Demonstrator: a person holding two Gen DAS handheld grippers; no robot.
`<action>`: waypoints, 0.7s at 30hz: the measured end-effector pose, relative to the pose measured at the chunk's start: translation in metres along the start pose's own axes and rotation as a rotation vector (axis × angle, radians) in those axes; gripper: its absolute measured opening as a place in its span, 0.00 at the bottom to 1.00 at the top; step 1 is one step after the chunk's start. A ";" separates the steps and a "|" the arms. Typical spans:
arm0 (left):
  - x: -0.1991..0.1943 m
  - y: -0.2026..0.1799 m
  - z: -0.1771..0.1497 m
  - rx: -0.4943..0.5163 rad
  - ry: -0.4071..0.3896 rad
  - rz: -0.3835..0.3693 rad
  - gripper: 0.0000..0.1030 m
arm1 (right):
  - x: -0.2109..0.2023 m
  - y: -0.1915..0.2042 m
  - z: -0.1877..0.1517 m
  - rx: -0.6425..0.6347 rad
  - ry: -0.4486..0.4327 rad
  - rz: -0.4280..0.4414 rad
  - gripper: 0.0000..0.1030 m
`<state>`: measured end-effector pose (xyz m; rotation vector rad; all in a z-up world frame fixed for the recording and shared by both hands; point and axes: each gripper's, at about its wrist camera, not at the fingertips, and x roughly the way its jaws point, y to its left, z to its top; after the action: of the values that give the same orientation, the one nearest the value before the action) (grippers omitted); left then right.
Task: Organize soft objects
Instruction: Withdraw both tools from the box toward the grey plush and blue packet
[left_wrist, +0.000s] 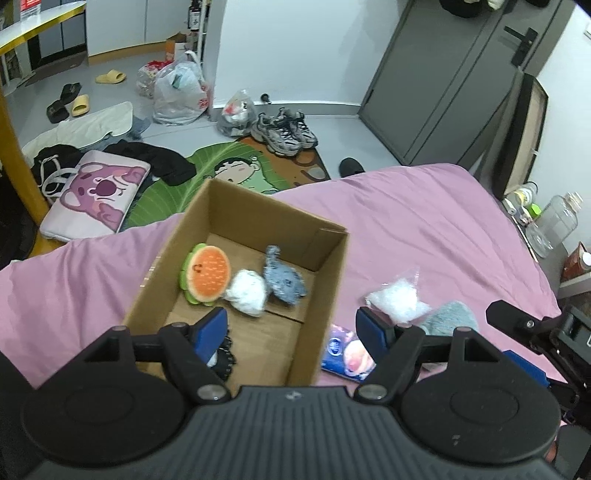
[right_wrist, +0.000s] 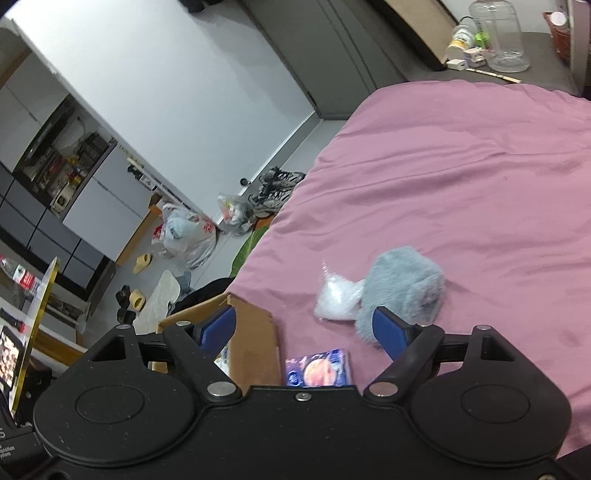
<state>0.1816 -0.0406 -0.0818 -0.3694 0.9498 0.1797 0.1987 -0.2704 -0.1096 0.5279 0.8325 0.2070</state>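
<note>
Left gripper (left_wrist: 291, 330): I see its blue pads spread wide with nothing between them; it hangs above the near end of the box and grasps nothing.
Right gripper (right_wrist: 304, 330): I see its jaws released and empty, hovering over the bed just beside the box's right wall.
Cardboard box (left_wrist: 332, 273): open-topped, resting on the pink bedsheet (left_wrist: 424, 221) near the bed's edge.
Box contents: an orange round plush (left_wrist: 208, 273) with a green rim lies at the left; a white soft bundle (left_wrist: 247, 291) touches it; a blue-grey plush (left_wrist: 282, 278) lies just right of the bundle. A dark item sits by the near wall, partly hidden behind my left pad; I cannot tell what it is.
Clear bag of white filling (right_wrist: 338, 301): on the sheet outside the box, right of it.
Grey fuzzy item (right_wrist: 402, 288): on the sheet, touching the clear bag on its far-right side.
Blue printed packet (right_wrist: 317, 369): flat on the sheet, just beside the box's right wall, nearest my right gripper.
Floor beyond the bed: sneakers (left_wrist: 284, 129), plastic bags and slippers, well apart from the box.
</note>
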 end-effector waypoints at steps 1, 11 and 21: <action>0.000 -0.004 -0.001 0.007 -0.001 -0.004 0.73 | -0.002 -0.003 0.001 0.006 -0.004 0.000 0.78; 0.005 -0.032 -0.012 0.054 -0.014 -0.017 0.73 | -0.001 -0.038 0.009 0.066 -0.030 0.003 0.78; 0.017 -0.050 -0.021 0.079 -0.037 -0.018 0.73 | 0.009 -0.072 0.005 0.168 -0.028 0.021 0.78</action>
<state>0.1909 -0.0952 -0.0949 -0.3004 0.9145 0.1315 0.2066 -0.3302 -0.1501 0.6961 0.8218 0.1491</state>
